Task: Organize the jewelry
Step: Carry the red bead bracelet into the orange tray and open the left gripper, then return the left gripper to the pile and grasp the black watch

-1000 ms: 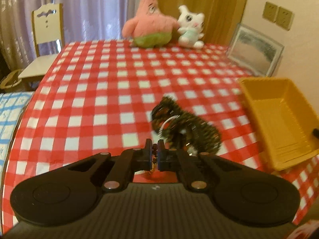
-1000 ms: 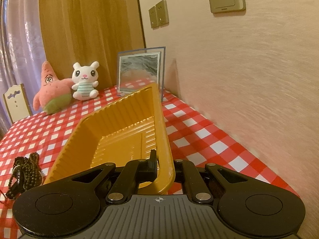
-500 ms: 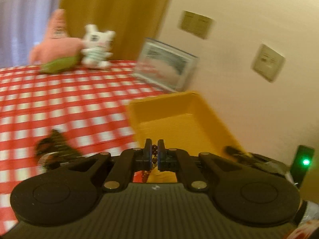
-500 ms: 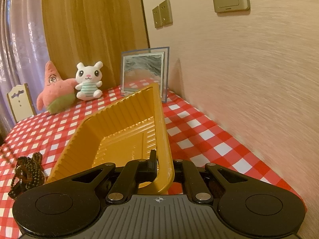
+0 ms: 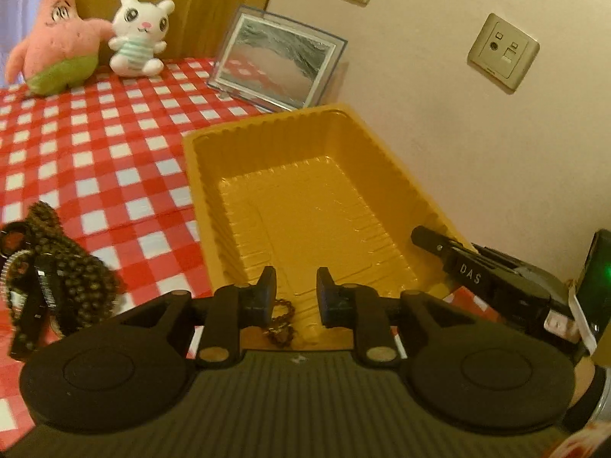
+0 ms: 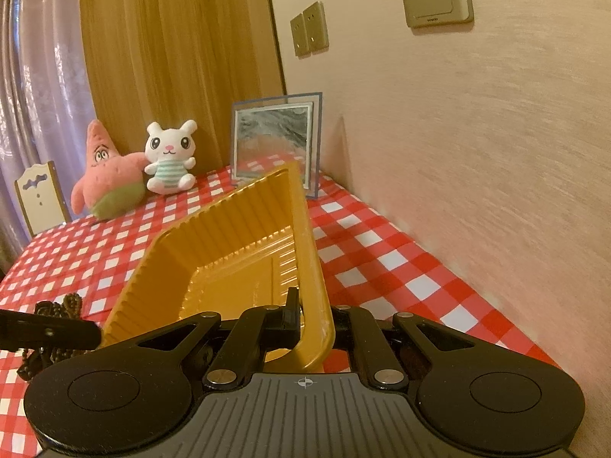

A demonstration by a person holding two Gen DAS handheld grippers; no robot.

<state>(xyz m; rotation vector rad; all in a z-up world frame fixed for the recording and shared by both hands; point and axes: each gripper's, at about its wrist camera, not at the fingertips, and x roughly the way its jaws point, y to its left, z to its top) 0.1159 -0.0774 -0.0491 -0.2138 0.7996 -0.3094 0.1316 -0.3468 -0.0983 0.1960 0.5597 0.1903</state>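
A yellow plastic tray point(image 5: 305, 160) sits on the red checked tablecloth by the wall. My left gripper point(image 5: 295, 290) is open over the tray's near end. A small brown bead bracelet point(image 5: 282, 324) lies just below its fingers at the near end of the tray. A pile of dark bead jewelry point(image 5: 57, 271) lies on the cloth left of the tray; it also shows in the right wrist view point(image 6: 53, 316). My right gripper point(image 6: 311, 316) is shut on the tray's right rim point(image 6: 309, 252); its arm shows in the left wrist view point(image 5: 477, 267).
A pink star plush point(image 5: 57, 53) and a white bunny plush point(image 5: 139, 38) stand at the table's far side. A framed picture point(image 5: 275, 57) leans on the wall behind the tray. A chair point(image 6: 38, 198) stands beyond the table.
My left gripper swung right from the jewelry pile to over the tray and opened, letting the small bracelet drop. The right gripper stayed shut on the tray rim.
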